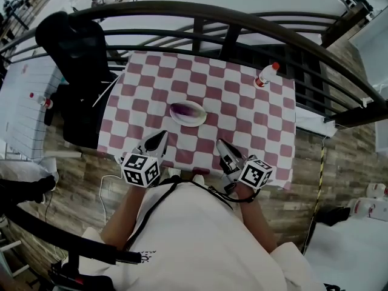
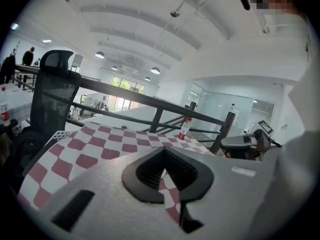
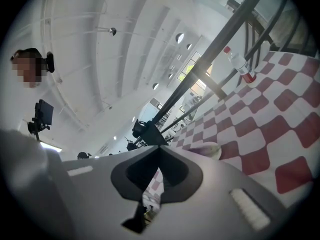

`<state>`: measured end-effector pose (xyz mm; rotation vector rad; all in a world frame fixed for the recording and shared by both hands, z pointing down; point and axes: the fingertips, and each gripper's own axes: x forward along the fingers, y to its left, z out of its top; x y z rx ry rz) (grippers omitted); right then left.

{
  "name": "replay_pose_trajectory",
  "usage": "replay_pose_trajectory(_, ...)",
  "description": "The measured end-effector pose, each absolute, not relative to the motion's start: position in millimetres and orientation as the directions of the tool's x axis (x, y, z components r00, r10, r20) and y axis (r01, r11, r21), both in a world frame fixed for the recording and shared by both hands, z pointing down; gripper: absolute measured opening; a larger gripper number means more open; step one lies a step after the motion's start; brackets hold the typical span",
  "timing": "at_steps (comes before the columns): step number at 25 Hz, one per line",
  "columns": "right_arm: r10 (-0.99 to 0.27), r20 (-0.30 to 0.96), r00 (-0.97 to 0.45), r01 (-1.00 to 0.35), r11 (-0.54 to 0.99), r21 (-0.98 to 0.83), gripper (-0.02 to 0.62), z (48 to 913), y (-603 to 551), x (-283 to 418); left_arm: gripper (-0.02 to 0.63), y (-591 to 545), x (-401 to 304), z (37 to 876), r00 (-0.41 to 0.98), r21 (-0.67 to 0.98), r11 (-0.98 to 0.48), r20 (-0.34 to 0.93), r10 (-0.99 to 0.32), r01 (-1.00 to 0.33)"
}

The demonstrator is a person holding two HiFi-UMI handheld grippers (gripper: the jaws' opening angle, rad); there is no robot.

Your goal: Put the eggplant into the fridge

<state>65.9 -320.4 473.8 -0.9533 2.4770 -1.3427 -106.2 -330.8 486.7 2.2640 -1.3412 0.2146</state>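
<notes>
A purple eggplant (image 1: 187,110) lies on a white plate (image 1: 197,120) in the middle of the red-and-white checked table (image 1: 242,111). Both grippers hover over the table's near edge, short of the plate. My left gripper (image 1: 160,136) is to the plate's near left, jaws together with nothing in them. My right gripper (image 1: 222,145) is to its near right, also shut and empty. In the right gripper view the plate (image 3: 214,150) shows just past the shut jaws (image 3: 159,147). In the left gripper view the jaws (image 2: 163,151) meet over checked cloth. No fridge is in view.
A plastic bottle with a red cap (image 1: 265,75) stands at the table's far right corner. A dark metal railing (image 1: 230,26) runs behind the table. A black office chair (image 1: 73,47) sits at the far left. Wood floor surrounds the table.
</notes>
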Motion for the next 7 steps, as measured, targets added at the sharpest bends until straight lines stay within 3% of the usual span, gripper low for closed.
replay_pose_trajectory(7, -0.615, 0.148, -0.775, -0.470, 0.403, -0.785, 0.005, 471.1, -327.8, 60.7, 0.003, -339.7, -108.3, 483.2, 0.516, 0.340, -0.405, 0.364, -0.775, -0.849)
